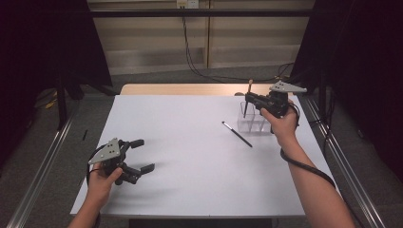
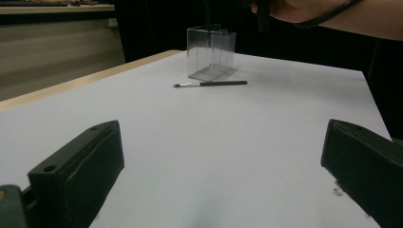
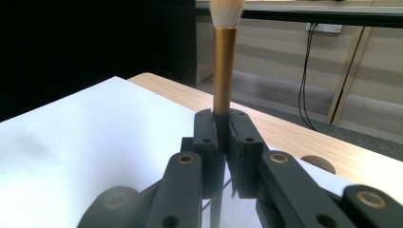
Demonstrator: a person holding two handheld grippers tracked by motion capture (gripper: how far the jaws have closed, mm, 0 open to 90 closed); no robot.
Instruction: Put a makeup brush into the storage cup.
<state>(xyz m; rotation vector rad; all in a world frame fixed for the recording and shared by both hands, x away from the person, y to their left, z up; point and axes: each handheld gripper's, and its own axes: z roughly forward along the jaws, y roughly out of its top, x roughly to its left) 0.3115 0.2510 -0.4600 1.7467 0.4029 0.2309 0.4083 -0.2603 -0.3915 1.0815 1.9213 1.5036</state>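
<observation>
While your right hand-held gripper [image 1: 250,99] pinches one makeup brush [image 1: 247,99] upright over the clear organizer [image 1: 252,122] near the bench's far right corner, a second brush [image 1: 237,134] lies beside it; left hand-held gripper [image 1: 142,155] gapes empty.

Clear glossy plastic box [image 2: 211,52]

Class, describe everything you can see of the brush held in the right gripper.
The brush stands upright, pale bristles on top, above a gold ferrule and a dark handle. The right gripper is shut on it just below the ferrule. Its handle end dips into the clear box at the table's far right.
</observation>
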